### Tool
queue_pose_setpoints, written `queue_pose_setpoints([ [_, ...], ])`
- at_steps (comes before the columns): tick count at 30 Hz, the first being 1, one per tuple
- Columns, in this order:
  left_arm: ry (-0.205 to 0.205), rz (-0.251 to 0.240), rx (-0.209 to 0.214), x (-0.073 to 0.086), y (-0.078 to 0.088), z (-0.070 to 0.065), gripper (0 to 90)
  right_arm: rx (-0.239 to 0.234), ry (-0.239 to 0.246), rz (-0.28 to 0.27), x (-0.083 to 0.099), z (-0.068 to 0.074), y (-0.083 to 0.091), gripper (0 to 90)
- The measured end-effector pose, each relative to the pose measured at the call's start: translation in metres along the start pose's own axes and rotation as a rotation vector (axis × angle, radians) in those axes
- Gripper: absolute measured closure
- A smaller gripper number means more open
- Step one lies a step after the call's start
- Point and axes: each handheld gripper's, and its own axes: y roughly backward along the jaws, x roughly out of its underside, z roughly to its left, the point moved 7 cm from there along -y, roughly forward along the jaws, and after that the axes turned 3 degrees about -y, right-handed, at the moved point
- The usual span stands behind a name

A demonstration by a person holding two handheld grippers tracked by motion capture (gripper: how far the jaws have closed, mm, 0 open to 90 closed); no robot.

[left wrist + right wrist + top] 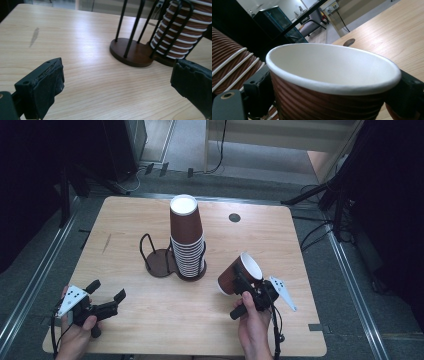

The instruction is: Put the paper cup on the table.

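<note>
Underneath, pale wooden table point(150, 320) with grey floor point(350, 285) all around.

We are finding no legible text, label, brand, number or sign on the brown cup point(239, 274), on the cup stack point(187, 240) to its left, or on the table point(130, 220) bearing both.

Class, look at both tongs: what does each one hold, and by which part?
The right tongs clamp a brown paper cup across its ribbed side wall, just below the rim. The left tongs are open, holding nothing.
</note>
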Motion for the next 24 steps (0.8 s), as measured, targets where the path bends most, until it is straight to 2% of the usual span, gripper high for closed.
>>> queue_pose_setpoints([
  [4,0.018,0.008,-0.022,0.001,0.004,0.011,0.0,0.028,0.03,-0.022,-0.001,-0.008,-0.005,11.0],
  [7,0.021,0.012,-0.035,0.002,0.004,0.015,0.0,0.036,0.033,-0.023,0.0,-0.01,-0.008,11.0],
  [8,0.026,0.013,-0.047,0.002,0.004,0.018,0.0,0.045,0.053,-0.024,0.002,-0.012,-0.011,11.0],
  [11,0.023,0.019,-0.06,0.003,0.004,0.022,0.0,0.052,0.069,-0.027,0.003,-0.013,-0.014,11.0],
  [15,0.032,0.036,-0.078,0.005,0.002,0.028,0.0,0.075,0.145,-0.058,0.002,-0.017,-0.021,11.0],
  [19,0.013,0.064,-0.08,0.007,0.0,0.028,0.0,0.102,0.166,-0.063,0.001,-0.025,-0.026,11.0],
  [24,0.03,0.062,-0.08,0.007,0.0,0.03,0.0,0.122,0.208,-0.075,0.0,-0.03,-0.032,11.0],
])
